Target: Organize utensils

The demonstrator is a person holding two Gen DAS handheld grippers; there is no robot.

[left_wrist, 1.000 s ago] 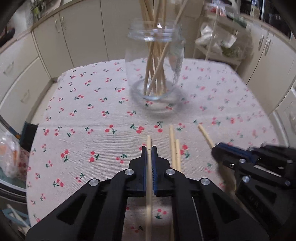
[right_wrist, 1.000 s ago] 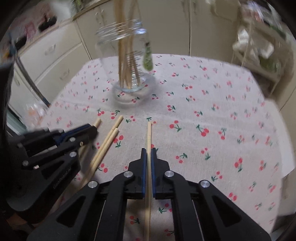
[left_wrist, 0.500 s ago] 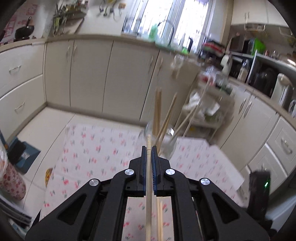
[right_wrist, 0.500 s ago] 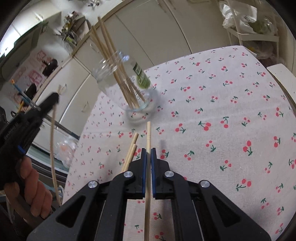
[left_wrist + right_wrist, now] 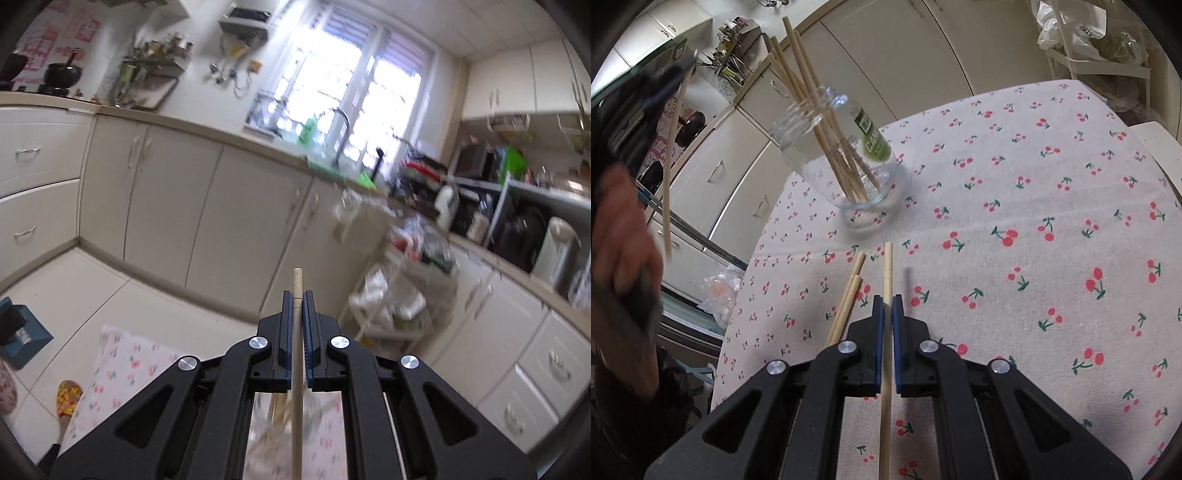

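Left gripper (image 5: 294, 295) clamped on one wooden chopstick (image 5: 296, 350), tip poking just past the pads. It is held high, looking out over the kitchen cabinets and window, with the glass jar (image 5: 284, 424) blurred below it. In the right wrist view the same gripper (image 5: 670, 83) sits at upper left, its chopstick (image 5: 670, 177) hanging almost vertical. Judged reason: a stick that long has to be stood on end above the jar mouth before it can drop in.

Right gripper (image 5: 885, 306) low over the counter (image 5: 1052, 184), jaws narrow and pinched on a second chopstick (image 5: 886, 332), whose far end points toward the jar. Probably waiting its turn while the other goes first.

Glass jar (image 5: 834, 151) stands toward the counter's far-left part, upright as far as the lens distortion lets me tell, green label on its side. Several chopsticks (image 5: 816, 122) already in it, leaning and fanned out past the rim.

Two loose chopsticks (image 5: 847, 295) lie side by side near the counter's near edge, just left of the right gripper, well apart from the jar.

Obstacles: the fanned sticks crowd the narrow mouth, so an incoming tip could catch on them. The raised left gripper hangs left of the jar in this view; both going in together would likely clash. Person's hand (image 5: 622, 229) blurred at the left edge.
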